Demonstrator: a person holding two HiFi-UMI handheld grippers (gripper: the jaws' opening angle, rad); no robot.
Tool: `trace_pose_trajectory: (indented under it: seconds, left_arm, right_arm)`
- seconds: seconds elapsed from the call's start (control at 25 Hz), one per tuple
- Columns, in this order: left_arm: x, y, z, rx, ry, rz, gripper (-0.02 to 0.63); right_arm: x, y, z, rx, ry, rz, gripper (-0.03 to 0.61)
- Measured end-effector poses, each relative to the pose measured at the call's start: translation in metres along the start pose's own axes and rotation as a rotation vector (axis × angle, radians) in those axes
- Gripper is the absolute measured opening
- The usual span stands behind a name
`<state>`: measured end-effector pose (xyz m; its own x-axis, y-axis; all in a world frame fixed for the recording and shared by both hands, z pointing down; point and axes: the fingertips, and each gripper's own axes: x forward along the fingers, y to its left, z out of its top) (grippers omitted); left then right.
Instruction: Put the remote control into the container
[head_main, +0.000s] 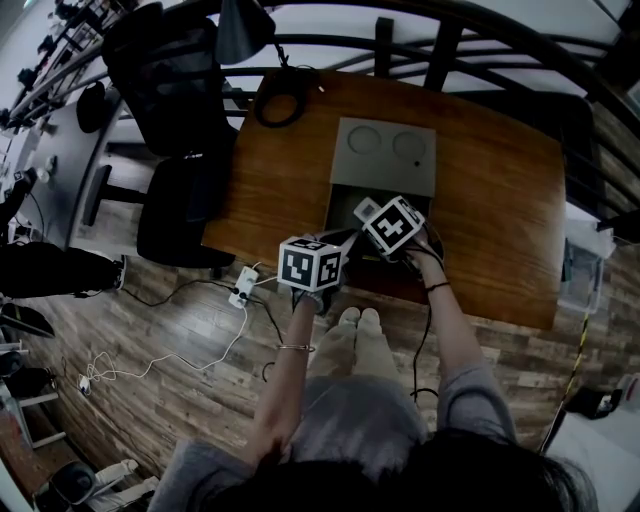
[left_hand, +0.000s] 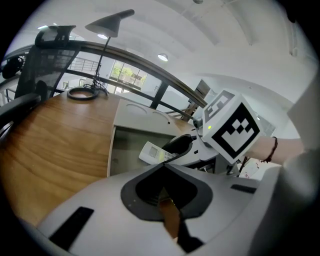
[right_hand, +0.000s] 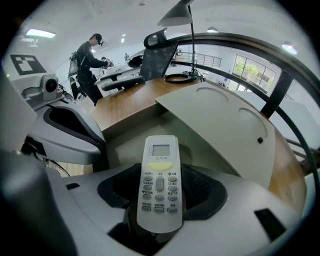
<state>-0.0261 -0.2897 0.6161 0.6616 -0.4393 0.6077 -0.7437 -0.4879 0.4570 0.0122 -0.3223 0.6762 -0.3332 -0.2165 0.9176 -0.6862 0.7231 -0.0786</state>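
Head view: the open container (head_main: 342, 208) sits at the near edge of the counter (head_main: 500, 190). Left gripper view: the left claw (left_hand: 162, 167) is closed, tips together, holding nothing. Right gripper view: the right claw (right_hand: 160, 192) is clamped on the remote control (right_hand: 160, 170), which is above the container's opening.

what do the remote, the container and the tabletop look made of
Remote control: off-white hard plastic, matte shell, probably rubbery buttons. Container: grey-green, smooth and matte, moulded circles in its lid, likely plastic or painted metal. Tabletop: brown wood grain with a slight sheen, solid or veneer unclear.
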Motion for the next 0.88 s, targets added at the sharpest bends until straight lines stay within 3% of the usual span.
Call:
trace_pose_trajectory:
  seconds: [0.36,0.88]
  left_arm:
    - [-0.004,0.000,-0.001,-0.003,-0.003,-0.003,0.003]
    - [-0.012,-0.007,0.002,0.030,-0.007,-0.015,0.003]
  right_arm:
    - [0.003,0.006,0.003,-0.026,-0.015,-0.022,0.265]
    - [-0.016,0.004,0.002,0.000,-0.181,-0.059,0.275]
